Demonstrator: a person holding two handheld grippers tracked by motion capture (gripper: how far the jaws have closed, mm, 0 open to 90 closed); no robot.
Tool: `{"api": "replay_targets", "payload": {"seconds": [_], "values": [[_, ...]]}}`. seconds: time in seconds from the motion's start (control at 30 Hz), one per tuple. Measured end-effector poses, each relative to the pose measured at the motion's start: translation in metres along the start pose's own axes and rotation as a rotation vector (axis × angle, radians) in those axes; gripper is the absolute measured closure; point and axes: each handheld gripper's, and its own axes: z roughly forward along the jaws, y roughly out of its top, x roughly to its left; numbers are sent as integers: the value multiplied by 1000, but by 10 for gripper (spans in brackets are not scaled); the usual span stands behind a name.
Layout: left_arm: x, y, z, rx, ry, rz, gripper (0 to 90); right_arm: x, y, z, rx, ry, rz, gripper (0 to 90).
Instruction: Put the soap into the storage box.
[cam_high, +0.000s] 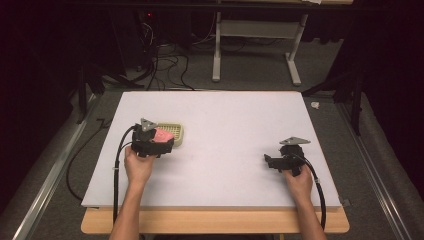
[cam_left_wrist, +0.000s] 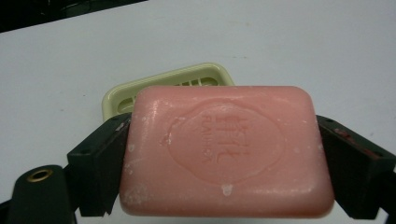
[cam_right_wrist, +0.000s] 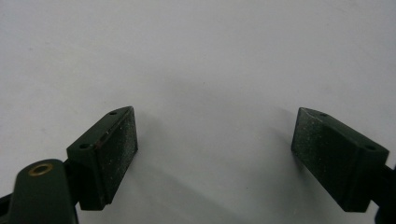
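The only lettering stands on the pink soap bar (cam_left_wrist: 226, 151), seen in the left gripper view: a mark pressed into its top face inside a raised scalloped oval. It runs sideways, in a few large characters with a line of smaller letters beside them. The relief is too shallow and soft to read for certain. Nothing legible shows on the cream soap dish (cam_left_wrist: 168, 84) behind the bar.
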Motion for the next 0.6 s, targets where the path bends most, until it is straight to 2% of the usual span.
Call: {"api": "replay_targets", "payload": {"seconds": [0.23, 0.37, 0.43, 0.6], "values": [[3, 6, 3, -1, 2, -9, 138, 0, 0, 0, 1, 0, 1, 150], [0, 9, 6, 6, 35, 14, 138, 0, 0, 0, 1, 0, 2, 150], [1, 10, 8, 4, 23, 4, 138, 0, 0, 0, 0, 1, 1, 150], [4, 11, 17, 25, 29, -7, 138, 0, 0, 0, 0, 0, 0, 150]]}}
